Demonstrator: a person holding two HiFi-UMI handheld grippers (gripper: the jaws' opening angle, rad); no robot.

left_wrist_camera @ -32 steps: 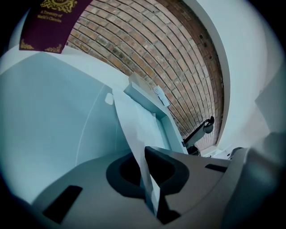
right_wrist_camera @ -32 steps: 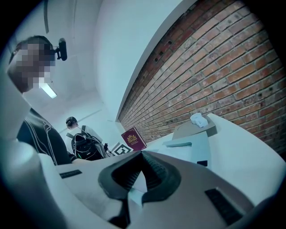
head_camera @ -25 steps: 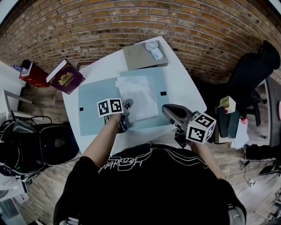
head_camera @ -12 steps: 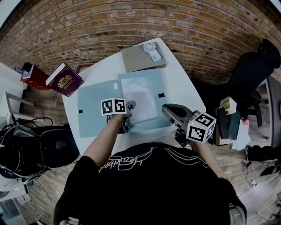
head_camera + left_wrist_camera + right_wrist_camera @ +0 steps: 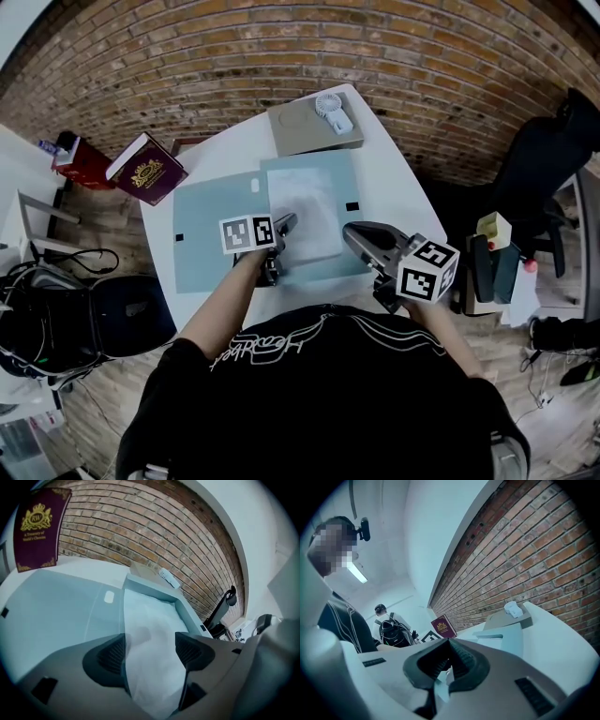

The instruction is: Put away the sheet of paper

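Nearest the person, the right gripper (image 5: 447, 663) hung with its jaws pressed together on nothing, while the left gripper (image 5: 150, 649), its jaws just opened wide off the sheet of paper (image 5: 149, 620) lying in the open folder (image 5: 202, 234), should probably lift straight up so the sheet is not dragged askew.

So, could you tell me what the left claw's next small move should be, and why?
Probably lift the left claw clear: its jaws have just opened, and the sheet of paper between them lies released in the open folder, ready to close.
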